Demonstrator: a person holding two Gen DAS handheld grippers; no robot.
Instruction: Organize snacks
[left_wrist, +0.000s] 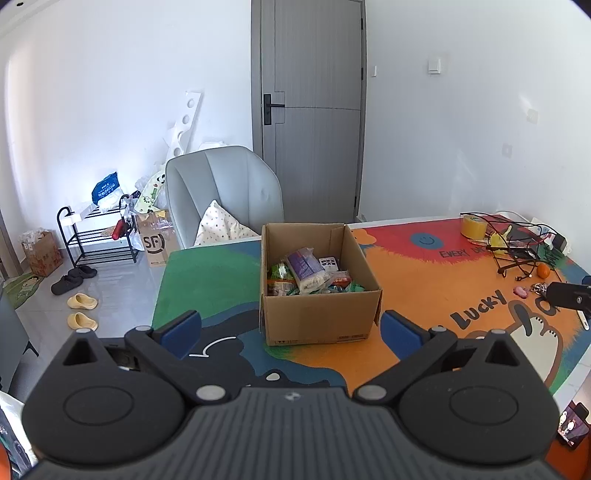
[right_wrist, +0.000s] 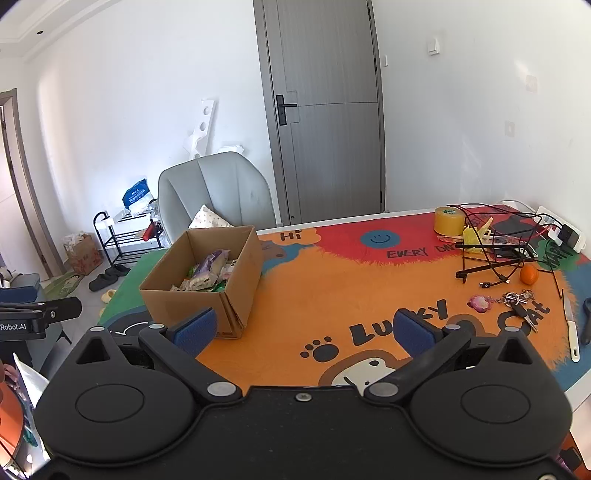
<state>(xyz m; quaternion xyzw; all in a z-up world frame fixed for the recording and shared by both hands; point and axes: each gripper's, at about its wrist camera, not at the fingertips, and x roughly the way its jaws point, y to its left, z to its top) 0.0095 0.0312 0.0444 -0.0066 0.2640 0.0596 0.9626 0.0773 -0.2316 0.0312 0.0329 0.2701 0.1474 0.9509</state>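
An open cardboard box (left_wrist: 325, 317) stands on the colourful table mat (left_wrist: 436, 288). Several wrapped snacks (left_wrist: 306, 273) lie inside it, among them a purple and white packet. My left gripper (left_wrist: 291, 334) hovers just in front of the box, open, nothing between its blue pads. In the right wrist view the same box (right_wrist: 184, 302) sits to the left with the snacks (right_wrist: 207, 277) showing over its rim. My right gripper (right_wrist: 304, 332) is open above the orange part of the mat (right_wrist: 332, 288), to the right of the box and empty.
At the table's far right lie a yellow tape roll (right_wrist: 448, 220), a tangle of black cables (right_wrist: 495, 251), a small orange (right_wrist: 529, 275), keys (right_wrist: 517, 301) and a white-handled knife (right_wrist: 571, 328). A grey chair (left_wrist: 221, 195) stands behind the table, a shoe rack (left_wrist: 99, 236) on the floor.
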